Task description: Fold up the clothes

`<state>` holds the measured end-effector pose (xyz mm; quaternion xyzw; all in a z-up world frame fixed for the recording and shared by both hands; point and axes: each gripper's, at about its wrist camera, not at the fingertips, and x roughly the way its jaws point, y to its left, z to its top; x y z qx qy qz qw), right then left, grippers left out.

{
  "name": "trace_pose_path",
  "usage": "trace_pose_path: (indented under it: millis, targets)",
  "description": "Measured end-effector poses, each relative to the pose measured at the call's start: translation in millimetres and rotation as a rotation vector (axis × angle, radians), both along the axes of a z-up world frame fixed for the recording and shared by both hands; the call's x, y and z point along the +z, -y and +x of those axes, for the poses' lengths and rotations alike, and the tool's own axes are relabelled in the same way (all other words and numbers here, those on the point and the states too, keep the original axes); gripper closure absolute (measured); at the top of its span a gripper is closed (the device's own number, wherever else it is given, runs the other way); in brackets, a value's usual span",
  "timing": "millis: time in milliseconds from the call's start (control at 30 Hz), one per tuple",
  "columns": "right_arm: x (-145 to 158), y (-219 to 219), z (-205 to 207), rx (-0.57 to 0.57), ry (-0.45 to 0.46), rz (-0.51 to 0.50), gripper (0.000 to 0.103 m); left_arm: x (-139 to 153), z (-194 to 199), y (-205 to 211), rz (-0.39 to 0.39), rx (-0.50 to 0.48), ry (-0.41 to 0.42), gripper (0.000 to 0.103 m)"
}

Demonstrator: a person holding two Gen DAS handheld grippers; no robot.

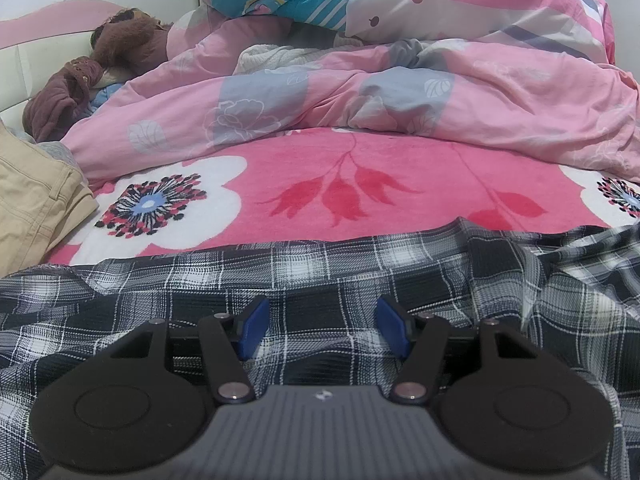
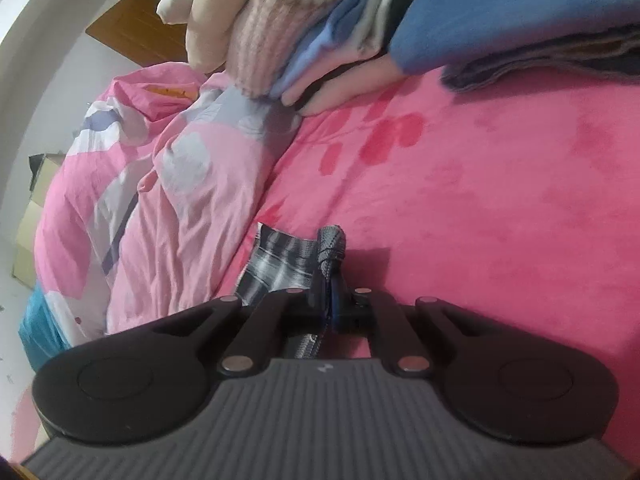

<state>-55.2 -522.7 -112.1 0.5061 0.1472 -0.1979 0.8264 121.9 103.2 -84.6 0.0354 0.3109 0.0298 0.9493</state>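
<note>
A black, grey and white plaid shirt (image 1: 360,276) lies spread across the near part of the pink flowered blanket (image 1: 400,168). My left gripper (image 1: 322,326) hovers just over it, its blue pads (image 1: 254,326) apart with only flat cloth showing between them. In the right wrist view my right gripper (image 2: 333,300) is shut on a bunched edge of the plaid shirt (image 2: 276,264); a twisted fold of it pokes up past the fingertips. The view is tilted, and the pink blanket (image 2: 480,208) lies under the gripper.
A rumpled pink quilt (image 1: 400,92) is heaped across the far side of the bed, with a brown plush toy (image 1: 120,40) at the back left. Beige trousers (image 1: 36,204) lie at the left edge. A stack of folded clothes (image 2: 380,16) sits beyond the right gripper.
</note>
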Motion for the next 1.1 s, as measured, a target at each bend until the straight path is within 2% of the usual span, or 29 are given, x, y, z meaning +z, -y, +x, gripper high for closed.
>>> trace_pose_path:
  millis: [133, 200, 267, 367, 433, 600, 667, 733, 800, 933, 1033, 1100]
  targets:
    - [-15, 10, 5, -0.019, -0.036, 0.034, 0.102, 0, 0, 0, 0.000, 0.000, 0.000, 0.042]
    - [-18, 14, -2, -0.047, -0.009, 0.085, 0.102, 0, 0, 1, 0.000, 0.001, 0.000, 0.042]
    - [-21, 18, -8, -0.075, 0.018, 0.137, 0.096, 0, 0, 1, 0.000, 0.001, 0.000, 0.043]
    - [-5, 8, -20, -0.088, -0.011, 0.070, 0.095, 0, 0, 0, -0.002, 0.001, 0.001, 0.043]
    - [7, -6, -23, 0.001, -0.011, 0.047, 0.094, 0, -1, 0, -0.005, 0.001, 0.001, 0.043]
    - [19, -74, -6, 0.355, -0.084, 0.024, 0.086, 0, -1, -1, -0.011, 0.000, 0.003, 0.043]
    - [17, -93, 5, 0.416, -0.101, 0.024, 0.085, 0, -1, -2, -0.012, 0.000, 0.003, 0.043]
    - [18, -105, 15, 0.445, -0.114, -0.019, 0.085, 0, -1, -2, -0.012, 0.000, 0.003, 0.043]
    - [31, -121, 22, 0.498, -0.104, -0.112, 0.085, 0, -1, -2, -0.012, -0.001, 0.004, 0.043]
    - [55, -171, 44, 0.692, -0.125, -0.412, 0.085, 0, -1, -2, -0.016, 0.000, 0.005, 0.042]
    - [51, -208, 58, 0.822, -0.151, -0.649, 0.085, 0, -1, -3, -0.018, 0.000, 0.005, 0.042]
    - [38, -222, 59, 0.906, -0.210, -0.791, 0.089, 0, -1, -3, -0.020, 0.000, 0.006, 0.042]
